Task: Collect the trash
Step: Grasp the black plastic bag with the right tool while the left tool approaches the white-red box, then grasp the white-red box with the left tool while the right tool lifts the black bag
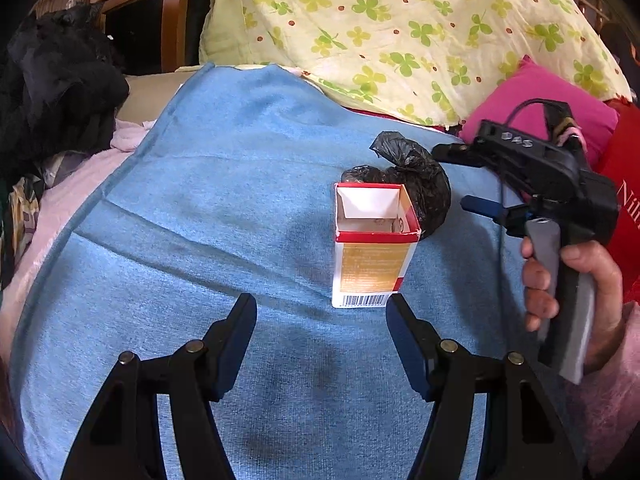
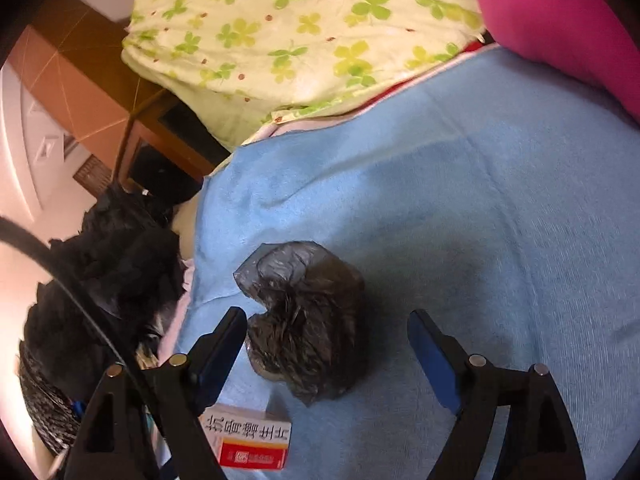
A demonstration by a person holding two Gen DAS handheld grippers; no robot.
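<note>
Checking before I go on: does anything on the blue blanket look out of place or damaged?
Two bits of litter sit on the blue blanket: a red-and-white cardboard carton standing upright with its top open, and a crumpled black plastic bag right behind it. Nothing looks spilled. Both grippers are open and empty.

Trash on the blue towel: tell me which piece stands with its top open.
The red-and-white carton. It stands upright with its top flaps open and its inside visible, while the black plastic bag bundle directly behind it is scrunched and knotted shut.
</note>
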